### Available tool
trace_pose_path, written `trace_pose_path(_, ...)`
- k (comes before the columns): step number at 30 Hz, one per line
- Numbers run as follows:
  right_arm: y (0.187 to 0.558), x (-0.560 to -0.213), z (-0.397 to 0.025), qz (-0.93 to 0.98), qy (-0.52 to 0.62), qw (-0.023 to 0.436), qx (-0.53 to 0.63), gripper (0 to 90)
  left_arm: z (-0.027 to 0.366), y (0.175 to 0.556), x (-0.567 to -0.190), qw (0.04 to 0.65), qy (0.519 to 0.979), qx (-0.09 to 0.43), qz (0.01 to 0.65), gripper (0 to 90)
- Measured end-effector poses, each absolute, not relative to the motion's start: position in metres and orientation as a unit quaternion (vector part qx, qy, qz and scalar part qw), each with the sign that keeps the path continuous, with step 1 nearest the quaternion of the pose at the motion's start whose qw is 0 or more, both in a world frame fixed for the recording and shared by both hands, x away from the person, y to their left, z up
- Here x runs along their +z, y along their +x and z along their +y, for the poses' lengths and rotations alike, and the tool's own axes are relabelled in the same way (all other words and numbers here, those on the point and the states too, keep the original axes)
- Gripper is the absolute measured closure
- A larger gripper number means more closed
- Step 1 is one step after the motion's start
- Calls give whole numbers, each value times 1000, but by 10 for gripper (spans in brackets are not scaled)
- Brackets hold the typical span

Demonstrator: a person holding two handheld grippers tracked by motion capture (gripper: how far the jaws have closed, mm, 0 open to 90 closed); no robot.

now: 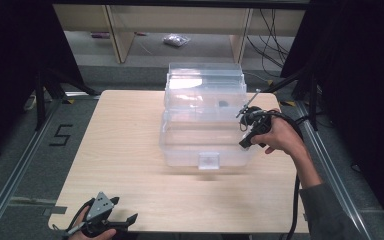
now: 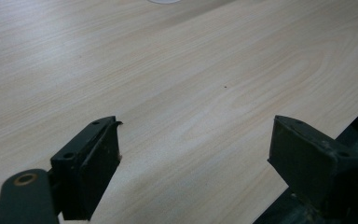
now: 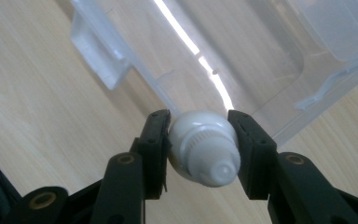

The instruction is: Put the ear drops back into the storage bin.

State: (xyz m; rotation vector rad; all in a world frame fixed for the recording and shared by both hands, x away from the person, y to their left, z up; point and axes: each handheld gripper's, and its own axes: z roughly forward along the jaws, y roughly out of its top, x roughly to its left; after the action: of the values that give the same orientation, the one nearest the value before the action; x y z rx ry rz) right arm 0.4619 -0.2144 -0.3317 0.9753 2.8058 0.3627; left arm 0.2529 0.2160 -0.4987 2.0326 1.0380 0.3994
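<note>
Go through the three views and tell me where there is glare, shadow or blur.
High view: a pale glare patch on the clear plastic box, a soft shadow on the table in front of it. Left gripper view: the open left gripper reads slightly soft, the wood evenly lit. Right gripper view: a bright streak of glare along the box, and the white tube clamped in the right gripper is blurred at its tip.
</note>
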Motion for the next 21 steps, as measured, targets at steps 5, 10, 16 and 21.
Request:
trace_pose_path(5,477,-338,-213,933,335,72,114,603,216,253,-499,399,804,159,410,156)
trace_pose_path(10,491,-347,-211,931,343,68,107,603,214,252,-499,409,797,157,415,156)
trace_pose_path(16,501,-356,-210,929,351,62,99,603,214,252,-499,414,793,157,418,156)
trace_pose_path(21,509,-365,-209,927,361,54,92,603,216,253,-498,398,805,161,409,156)
